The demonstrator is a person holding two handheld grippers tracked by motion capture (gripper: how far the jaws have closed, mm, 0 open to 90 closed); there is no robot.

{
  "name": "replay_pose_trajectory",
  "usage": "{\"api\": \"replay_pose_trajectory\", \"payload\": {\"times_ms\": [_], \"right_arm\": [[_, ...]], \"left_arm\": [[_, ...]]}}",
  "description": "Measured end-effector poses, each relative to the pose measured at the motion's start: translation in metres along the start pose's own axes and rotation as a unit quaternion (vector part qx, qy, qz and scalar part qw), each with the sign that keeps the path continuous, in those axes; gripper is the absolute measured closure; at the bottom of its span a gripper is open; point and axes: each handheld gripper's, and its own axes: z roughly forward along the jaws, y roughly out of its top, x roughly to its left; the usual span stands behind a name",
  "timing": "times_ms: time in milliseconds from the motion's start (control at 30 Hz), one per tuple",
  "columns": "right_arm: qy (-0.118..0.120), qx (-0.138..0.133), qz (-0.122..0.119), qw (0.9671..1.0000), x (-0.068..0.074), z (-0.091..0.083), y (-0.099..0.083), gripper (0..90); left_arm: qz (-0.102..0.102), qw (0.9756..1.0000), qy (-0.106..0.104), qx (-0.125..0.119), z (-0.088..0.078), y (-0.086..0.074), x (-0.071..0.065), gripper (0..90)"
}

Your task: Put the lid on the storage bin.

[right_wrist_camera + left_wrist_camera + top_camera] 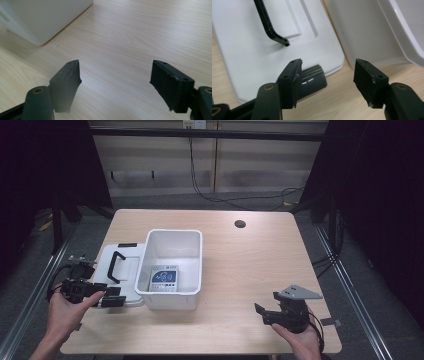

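Note:
A white plastic bin (175, 267) stands left of the table's middle, with a blue and white packet (165, 279) lying inside. Its white lid (125, 270) lies flat against the bin's left side, black handle (116, 265) up. My left gripper (114, 298) hovers at the lid's near corner, open. In the left gripper view, the open left gripper (328, 80) has nothing between its jaws; a dark latch (313, 80) on the lid (262, 50) sits just behind one jaw. My right gripper (262, 312) is open over bare wood at the front right, and in the right gripper view the right gripper (115, 80) holds nothing.
A round cable hole (240, 224) sits near the table's far edge. The bin's wall (367, 32) rises close to the left gripper, and the bin's corner (42, 17) lies well ahead of the right gripper. Cables (210, 195) trail on the floor behind.

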Motion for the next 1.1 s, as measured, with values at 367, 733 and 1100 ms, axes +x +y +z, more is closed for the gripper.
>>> {"api": "replay_pose_trajectory", "payload": {"times_ms": [367, 733, 1100], "right_arm": [[0.003, 0.007, 0.009, 0.9999, 0.000, 0.003, 0.000, 20.1], [0.005, 0.009, 0.013, 0.9999, -0.002, 0.002, 0.000, 18.9], [0.008, 0.013, 0.012, 0.9998, -0.002, 0.004, 0.000, 18.9]], "left_arm": [[0.004, 0.9991, 0.038, 0.015, -0.005, 0.029, 0.006, 49.3], [-0.009, 0.9968, 0.057, 0.055, 0.001, 0.055, 0.018, 48.3], [-0.018, 0.9931, 0.078, 0.085, 0.009, 0.075, 0.021, 48.9]]}}
